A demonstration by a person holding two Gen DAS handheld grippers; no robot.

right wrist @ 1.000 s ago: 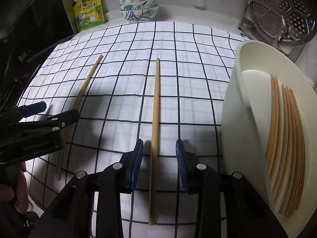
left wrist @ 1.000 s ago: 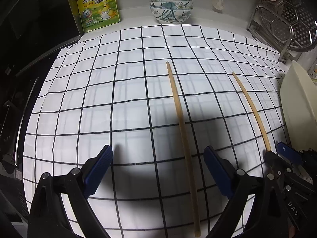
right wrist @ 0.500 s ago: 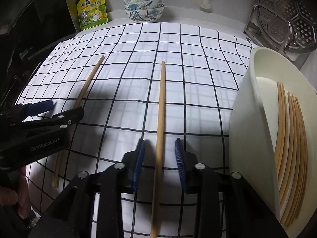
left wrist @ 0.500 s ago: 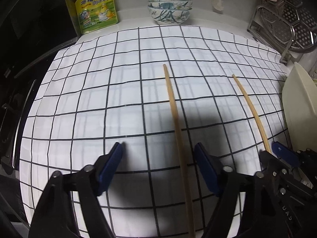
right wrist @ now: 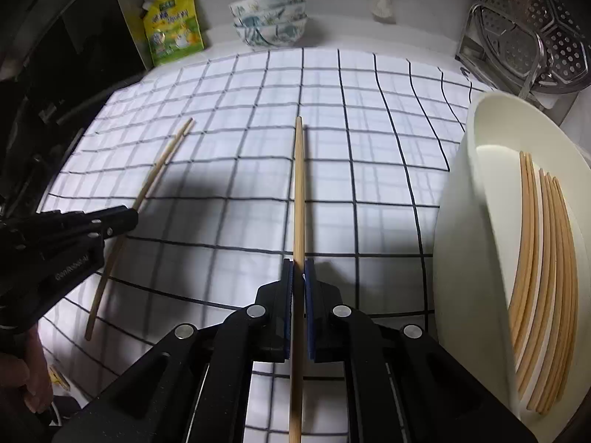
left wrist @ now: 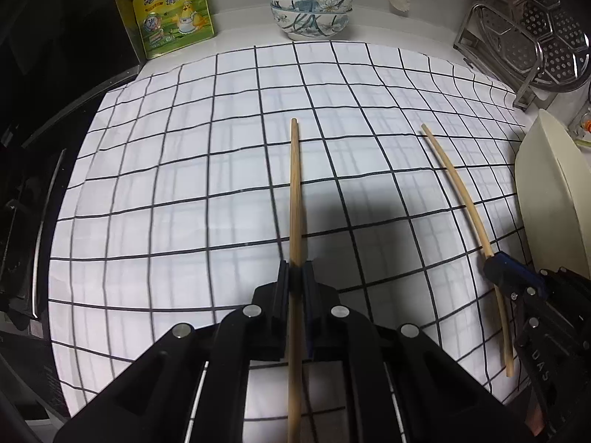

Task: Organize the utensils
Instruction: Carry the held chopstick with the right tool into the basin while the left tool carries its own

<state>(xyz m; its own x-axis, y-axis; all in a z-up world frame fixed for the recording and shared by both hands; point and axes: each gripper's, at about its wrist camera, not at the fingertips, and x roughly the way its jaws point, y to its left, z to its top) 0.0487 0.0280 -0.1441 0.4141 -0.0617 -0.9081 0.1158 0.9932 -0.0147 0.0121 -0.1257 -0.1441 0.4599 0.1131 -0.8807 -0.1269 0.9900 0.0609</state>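
Change since earlier frame: both sets of jaws, spread a second ago with a chopstick lying loose between them, are now pinched in; hands are barely shifted.
Left gripper (left wrist: 295, 277): jaws are closed tight on the left chopstick (left wrist: 294, 184), gripped partway along its length, thin end pointing away over the checked cloth (left wrist: 184, 184).
Right gripper (right wrist: 298, 269): blue pads (right wrist: 309, 288) are clamped on the right chopstick (right wrist: 299, 184), likewise held partway along.
Chopstick position: both are seen just above or on the cloth; contact cannot be told.
Cream holder (right wrist: 469, 221): placed at the cloth's right edge, with a bundle of chopsticks (right wrist: 546, 277) laid inside.
Background: stacked floral bowls (left wrist: 310, 7), yellow seasoning pouch (left wrist: 173, 11), steel steamer rack (left wrist: 524, 37) are noted along the wall.
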